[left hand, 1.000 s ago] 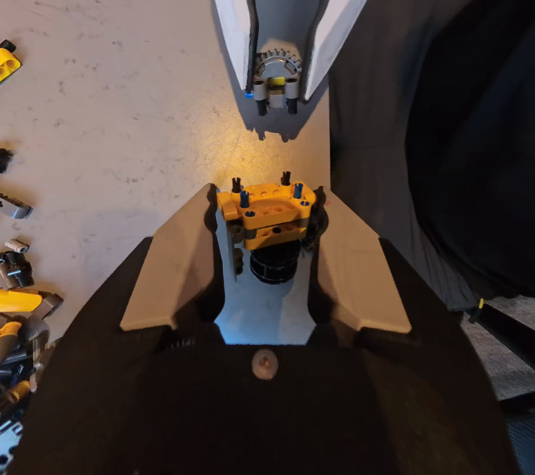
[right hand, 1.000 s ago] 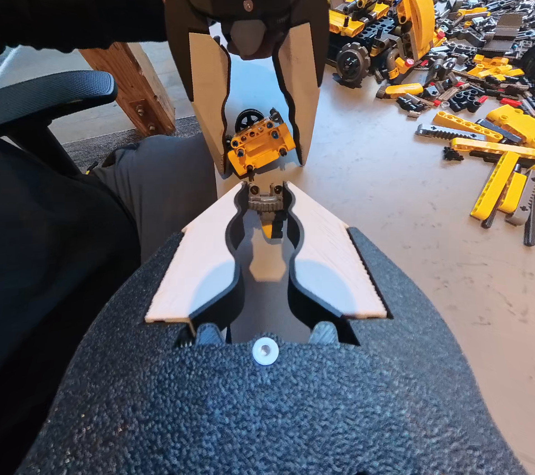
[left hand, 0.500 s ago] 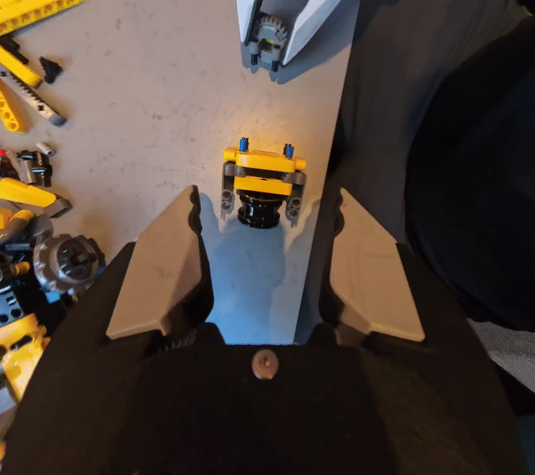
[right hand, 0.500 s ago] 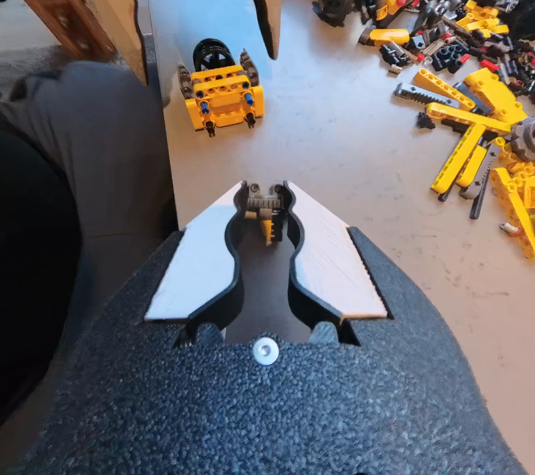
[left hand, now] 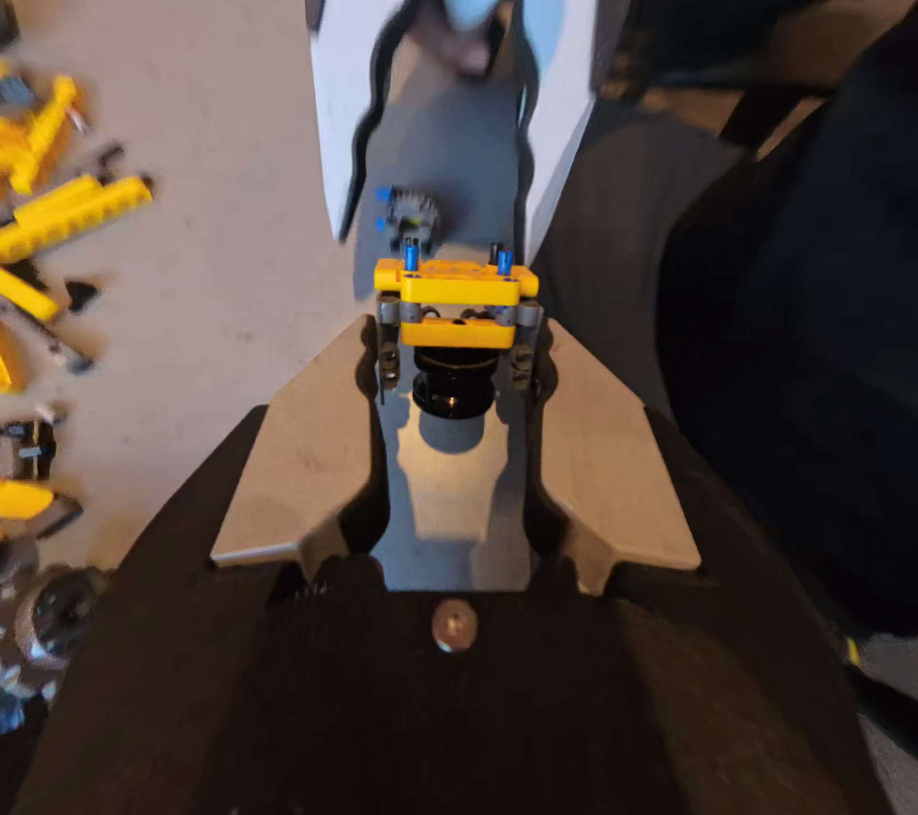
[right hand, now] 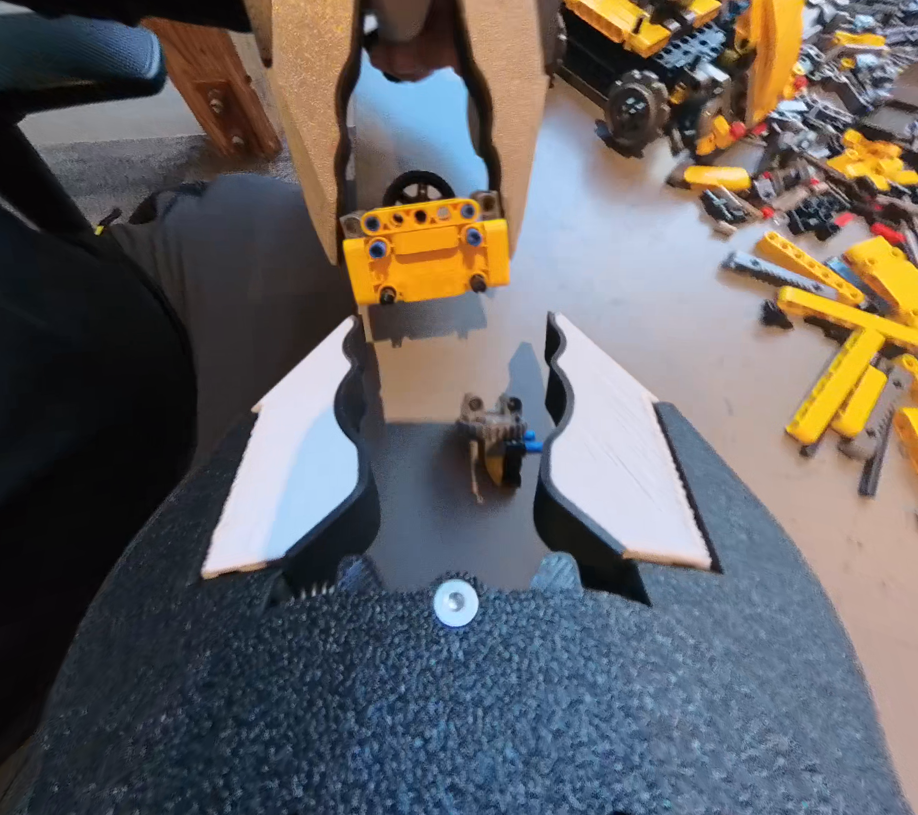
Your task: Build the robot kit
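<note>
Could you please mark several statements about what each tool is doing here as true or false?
1. The left tool grips the yellow block assembly with a black wheel by its sides. True.
2. The right tool is clamped on the small grey gear piece. False: its jaws stand wide apart, and the gear piece lies loose between them.
3. Loose yellow beams lie on the beige table top off to one side. True.
4. The pins sticking out of the assembly are red. False: they are blue and black.
</note>
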### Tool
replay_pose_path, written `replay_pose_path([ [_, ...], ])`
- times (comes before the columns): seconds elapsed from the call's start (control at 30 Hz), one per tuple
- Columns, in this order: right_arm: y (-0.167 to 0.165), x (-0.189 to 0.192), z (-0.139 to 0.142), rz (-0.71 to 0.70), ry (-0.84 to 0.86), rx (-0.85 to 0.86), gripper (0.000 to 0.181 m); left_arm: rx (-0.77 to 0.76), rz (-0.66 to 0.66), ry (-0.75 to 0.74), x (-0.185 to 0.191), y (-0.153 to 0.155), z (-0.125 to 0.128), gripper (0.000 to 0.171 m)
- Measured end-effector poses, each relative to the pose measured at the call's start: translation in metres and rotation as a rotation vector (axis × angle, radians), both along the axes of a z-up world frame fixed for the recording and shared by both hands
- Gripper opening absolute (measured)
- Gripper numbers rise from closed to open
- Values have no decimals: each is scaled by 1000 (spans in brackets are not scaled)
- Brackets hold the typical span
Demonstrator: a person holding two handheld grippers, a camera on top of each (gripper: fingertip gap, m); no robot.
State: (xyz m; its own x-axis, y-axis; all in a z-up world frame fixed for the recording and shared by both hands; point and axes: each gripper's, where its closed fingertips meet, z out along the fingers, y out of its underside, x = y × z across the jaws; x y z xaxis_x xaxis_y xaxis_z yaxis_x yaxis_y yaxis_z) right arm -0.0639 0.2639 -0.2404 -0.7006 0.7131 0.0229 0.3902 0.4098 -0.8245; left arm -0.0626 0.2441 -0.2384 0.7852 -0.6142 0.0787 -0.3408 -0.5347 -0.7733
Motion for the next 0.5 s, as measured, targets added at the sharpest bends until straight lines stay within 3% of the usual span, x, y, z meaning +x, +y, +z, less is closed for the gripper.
replay_pose_path([
  [0.1,-15,-2,6,58,13,-12,66,91,-8,-76,5,5,14,62],
  [0.27,-20,-6,13,77,19,-57,65,113,-3,-163,6,6,14,62],
  [0.5,-14,-11,-10,52,-64,90,65,-65,38,-84,-6,-3,-17,76],
])
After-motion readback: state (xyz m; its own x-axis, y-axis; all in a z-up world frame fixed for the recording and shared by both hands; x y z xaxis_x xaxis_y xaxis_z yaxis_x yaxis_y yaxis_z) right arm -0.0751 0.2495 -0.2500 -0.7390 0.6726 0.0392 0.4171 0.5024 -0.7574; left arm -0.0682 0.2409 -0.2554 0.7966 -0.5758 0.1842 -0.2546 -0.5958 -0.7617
